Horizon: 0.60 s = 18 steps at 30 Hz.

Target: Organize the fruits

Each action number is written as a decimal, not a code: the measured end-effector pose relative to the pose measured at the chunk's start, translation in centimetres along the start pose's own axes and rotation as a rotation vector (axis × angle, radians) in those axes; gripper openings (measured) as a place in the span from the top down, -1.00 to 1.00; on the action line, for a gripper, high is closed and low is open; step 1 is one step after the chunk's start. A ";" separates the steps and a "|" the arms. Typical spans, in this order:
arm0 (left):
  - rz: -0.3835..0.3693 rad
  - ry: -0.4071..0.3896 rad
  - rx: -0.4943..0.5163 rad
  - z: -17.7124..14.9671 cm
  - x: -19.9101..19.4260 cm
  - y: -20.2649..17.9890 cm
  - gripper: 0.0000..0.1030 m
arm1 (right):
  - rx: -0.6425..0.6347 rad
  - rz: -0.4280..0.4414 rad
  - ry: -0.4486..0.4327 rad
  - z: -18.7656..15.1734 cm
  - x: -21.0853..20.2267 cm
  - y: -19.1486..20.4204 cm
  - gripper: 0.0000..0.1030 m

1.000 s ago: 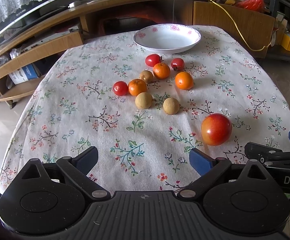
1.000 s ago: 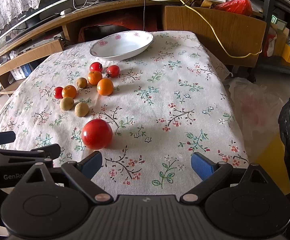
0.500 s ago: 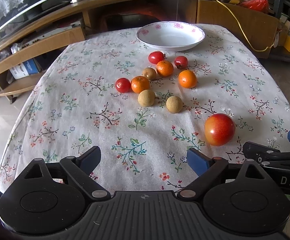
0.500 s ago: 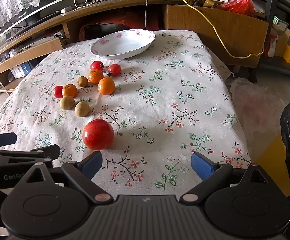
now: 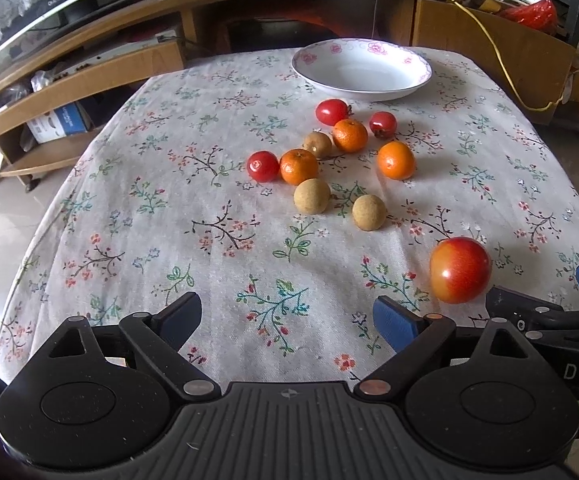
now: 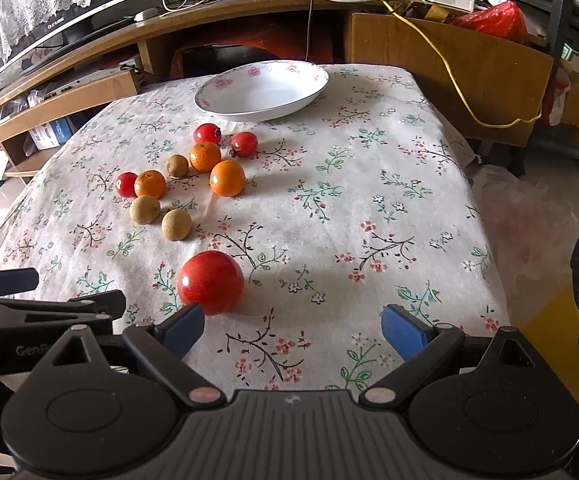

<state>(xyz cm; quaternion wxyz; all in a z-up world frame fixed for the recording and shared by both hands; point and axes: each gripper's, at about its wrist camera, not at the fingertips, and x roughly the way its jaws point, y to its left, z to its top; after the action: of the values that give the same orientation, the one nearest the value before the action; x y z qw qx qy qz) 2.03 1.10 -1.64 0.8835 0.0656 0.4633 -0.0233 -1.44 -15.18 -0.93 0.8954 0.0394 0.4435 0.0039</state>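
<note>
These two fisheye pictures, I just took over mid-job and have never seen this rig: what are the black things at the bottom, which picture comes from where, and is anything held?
No robot arm here: a person holds a pair of tongs in each hand, each with a camera looking along its blue-tipped fingers. One picture is from the left tongs, the other from the right tongs; each also shows the other pair at its edge. Both stand open and hold nothing.

On the flowered tablecloth lie a big red apple nearest the tongs, then a cluster of three oranges, three small red fruits and three small brown fruits. Behind them stands an empty white plate. The apple sits just ahead of the right tongs' left finger, not between the fingers.
</note>
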 end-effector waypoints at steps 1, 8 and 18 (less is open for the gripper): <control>0.000 0.001 -0.005 0.1 0.1 0.1 -0.86 | -0.003 0.003 0.002 0.1 0.1 0.1 -0.86; 0.018 0.013 -0.020 0.4 0.6 0.7 -0.86 | -0.029 0.015 0.008 0.8 0.9 0.7 -0.86; 0.042 0.022 -0.020 0.6 1.2 1.4 -0.86 | -0.105 0.047 0.015 1.6 2.1 1.7 -0.86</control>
<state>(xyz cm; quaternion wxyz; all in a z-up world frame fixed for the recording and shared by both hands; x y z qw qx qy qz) 3.32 2.47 -2.16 0.8793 0.0666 0.4717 0.0005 1.17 -13.48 -1.48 0.8924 0.0029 0.4485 0.0486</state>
